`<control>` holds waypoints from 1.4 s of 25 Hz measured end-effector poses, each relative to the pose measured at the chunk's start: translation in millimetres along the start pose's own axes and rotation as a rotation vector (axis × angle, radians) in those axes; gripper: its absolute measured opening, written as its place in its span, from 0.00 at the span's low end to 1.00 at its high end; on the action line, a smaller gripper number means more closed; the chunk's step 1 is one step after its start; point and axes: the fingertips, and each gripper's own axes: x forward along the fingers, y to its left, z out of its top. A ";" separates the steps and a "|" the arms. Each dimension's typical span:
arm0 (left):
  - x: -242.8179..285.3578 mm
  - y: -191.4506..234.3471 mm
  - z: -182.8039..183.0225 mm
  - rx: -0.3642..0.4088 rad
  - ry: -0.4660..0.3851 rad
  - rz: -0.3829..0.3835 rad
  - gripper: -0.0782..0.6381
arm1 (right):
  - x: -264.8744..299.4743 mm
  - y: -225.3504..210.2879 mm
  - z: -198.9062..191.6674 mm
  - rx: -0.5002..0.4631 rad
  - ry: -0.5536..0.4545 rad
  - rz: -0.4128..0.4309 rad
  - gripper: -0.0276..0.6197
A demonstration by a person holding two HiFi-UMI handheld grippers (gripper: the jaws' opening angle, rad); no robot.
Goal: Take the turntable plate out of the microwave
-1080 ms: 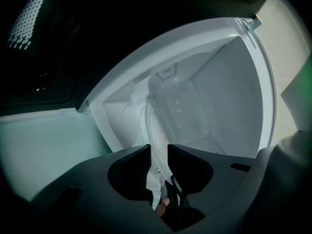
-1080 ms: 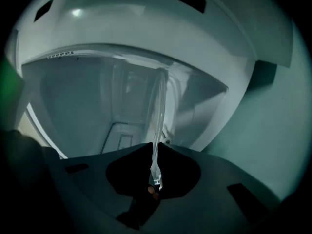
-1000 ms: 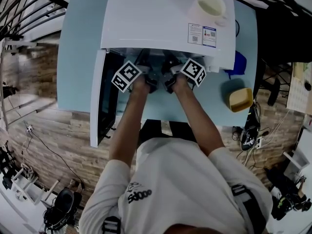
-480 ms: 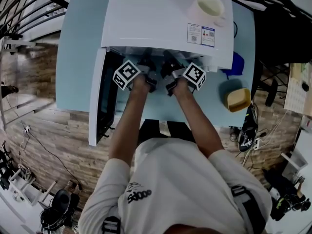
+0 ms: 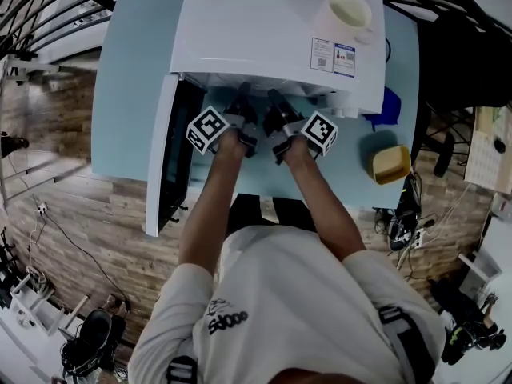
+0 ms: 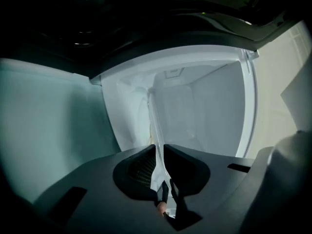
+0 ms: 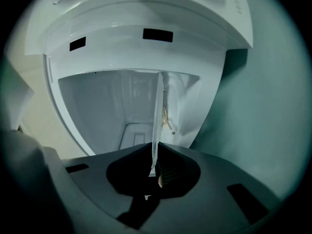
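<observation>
The glass turntable plate (image 6: 155,126) shows edge-on as a thin pale line in both gripper views, reaching into the white microwave cavity (image 6: 204,106). My left gripper (image 6: 160,152) has just been closing and now pinches the plate's rim between its jaws. My right gripper (image 7: 153,152) is shut on the rim of the plate (image 7: 158,111) as well. In the head view the left gripper (image 5: 242,106) and the right gripper (image 5: 274,106) sit side by side at the mouth of the microwave (image 5: 264,30). There the plate itself is hidden.
The microwave door (image 5: 164,158) hangs open to the left. A white cup (image 5: 346,10) stands on the microwave's top. On the light blue table (image 5: 132,70), right of the oven, lie a yellow bowl (image 5: 392,164) and a blue object (image 5: 392,106).
Both grippers have drawn back a little from the microwave's opening, so more of their black jaws shows in front of it. The marker cubes sit slightly nearer the person.
</observation>
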 end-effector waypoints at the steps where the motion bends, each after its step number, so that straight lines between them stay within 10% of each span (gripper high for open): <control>1: -3.4 1.6 -2.3 0.002 0.000 0.000 0.20 | -3.6 -1.1 -3.2 0.000 0.012 0.002 0.08; 18: -3.0 14.9 -4.8 -0.092 0.007 -0.098 0.33 | -42.5 11.1 -47.8 -0.083 0.153 0.074 0.09; 24: -3.9 14.7 -11.1 -0.176 0.039 -0.142 0.17 | -51.1 -2.6 -57.2 -0.093 0.127 0.029 0.09; 35: -31.2 11.5 -24.0 -0.208 0.039 -0.138 0.16 | -65.3 -4.7 -46.5 -0.235 0.059 -0.004 0.15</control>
